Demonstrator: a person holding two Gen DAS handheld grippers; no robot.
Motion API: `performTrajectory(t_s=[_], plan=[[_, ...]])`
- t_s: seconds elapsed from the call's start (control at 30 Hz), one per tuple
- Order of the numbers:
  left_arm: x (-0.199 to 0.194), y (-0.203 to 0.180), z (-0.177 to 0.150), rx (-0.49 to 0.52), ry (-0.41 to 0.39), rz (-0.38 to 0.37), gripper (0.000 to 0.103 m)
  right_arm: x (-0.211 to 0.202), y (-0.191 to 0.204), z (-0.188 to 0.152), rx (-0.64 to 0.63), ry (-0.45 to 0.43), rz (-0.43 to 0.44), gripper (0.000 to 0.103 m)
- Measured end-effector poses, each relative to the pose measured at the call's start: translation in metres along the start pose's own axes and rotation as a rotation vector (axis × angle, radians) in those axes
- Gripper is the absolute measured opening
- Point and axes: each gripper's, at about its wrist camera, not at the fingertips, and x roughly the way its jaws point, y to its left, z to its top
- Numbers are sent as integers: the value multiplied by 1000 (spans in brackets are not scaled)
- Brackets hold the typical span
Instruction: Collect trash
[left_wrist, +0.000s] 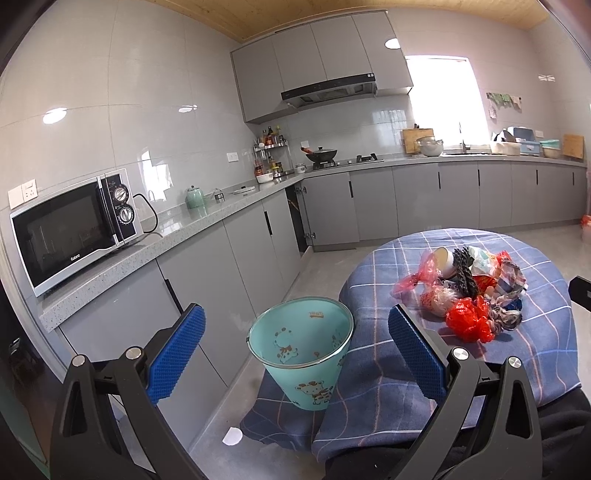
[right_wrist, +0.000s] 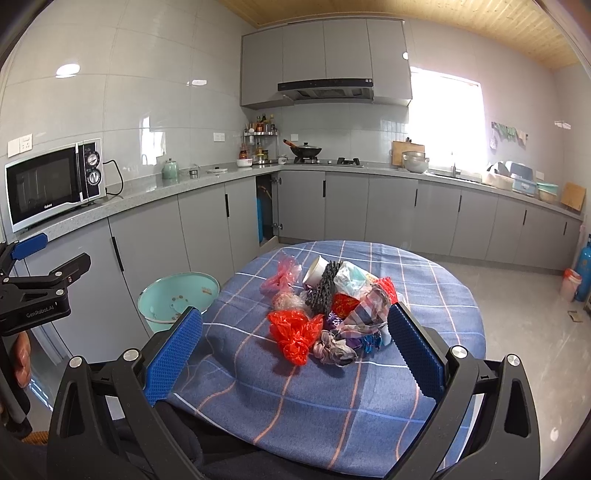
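Observation:
A pile of trash (right_wrist: 328, 306) lies on a round table with a blue plaid cloth (right_wrist: 332, 398): a red plastic bag (right_wrist: 295, 332), a pink bag (right_wrist: 282, 275), a paper cup (right_wrist: 314, 271), a black mesh piece (right_wrist: 325, 290) and crumpled wrappers. The pile also shows in the left wrist view (left_wrist: 469, 291). A teal bin with giraffe prints (left_wrist: 303, 350) stands on the floor left of the table, empty inside. My left gripper (left_wrist: 295, 350) is open, framing the bin. My right gripper (right_wrist: 295, 354) is open above the table's near side, just short of the pile.
An L-shaped grey kitchen counter (left_wrist: 184, 229) runs along the left and back walls, with a microwave (left_wrist: 74, 225), a wok (left_wrist: 321, 153) and a sink area. One cabinet door at the corner (right_wrist: 264, 210) stands open. A blue gas cylinder (right_wrist: 583, 269) stands far right.

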Motion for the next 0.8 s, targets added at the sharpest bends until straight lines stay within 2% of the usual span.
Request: performTrajectory(t_s=[0.8], plan=[[0,-2,-1,2,4,1,98,2,-6,1,18,10,-6,99]])
